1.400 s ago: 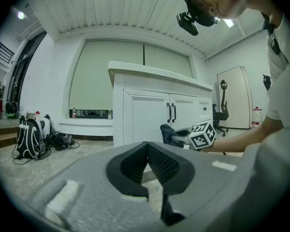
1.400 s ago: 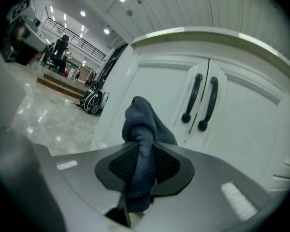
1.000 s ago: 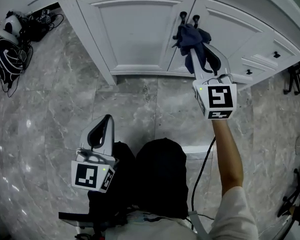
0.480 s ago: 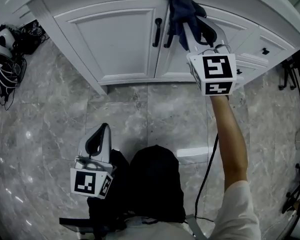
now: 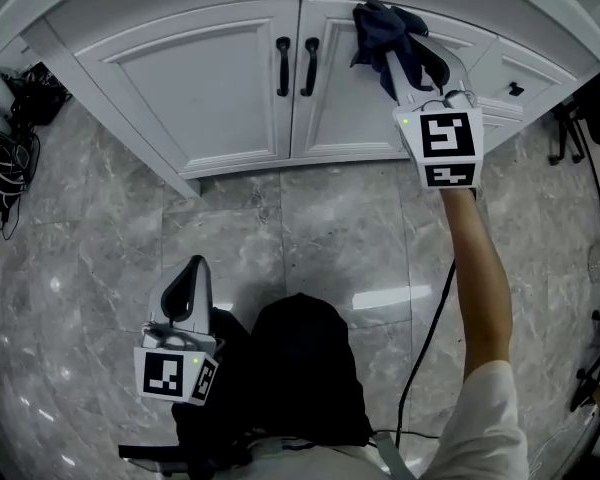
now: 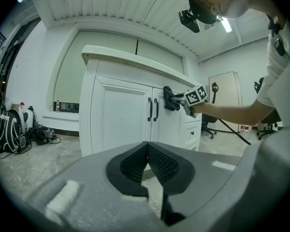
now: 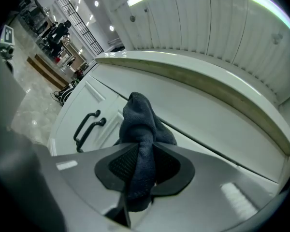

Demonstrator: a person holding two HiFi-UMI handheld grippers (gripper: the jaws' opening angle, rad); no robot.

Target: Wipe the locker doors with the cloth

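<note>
right tongs [image 5: 400, 48]: clamp cloth [image 5: 378, 23] | cloth: seemingly on right door [image 5: 345, 113], handles [image 5: 295, 65] leftward | left tongs [image 5: 193, 266]: closed, empty, far

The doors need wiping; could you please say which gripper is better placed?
Right. The right gripper is shut on the cloth at the right door; the left gripper is shut, empty, low over the floor, far from it.

Head view looks steeply down on the locker doors [image 5: 210, 88], which both gripper views face, the right one nearest.
</note>
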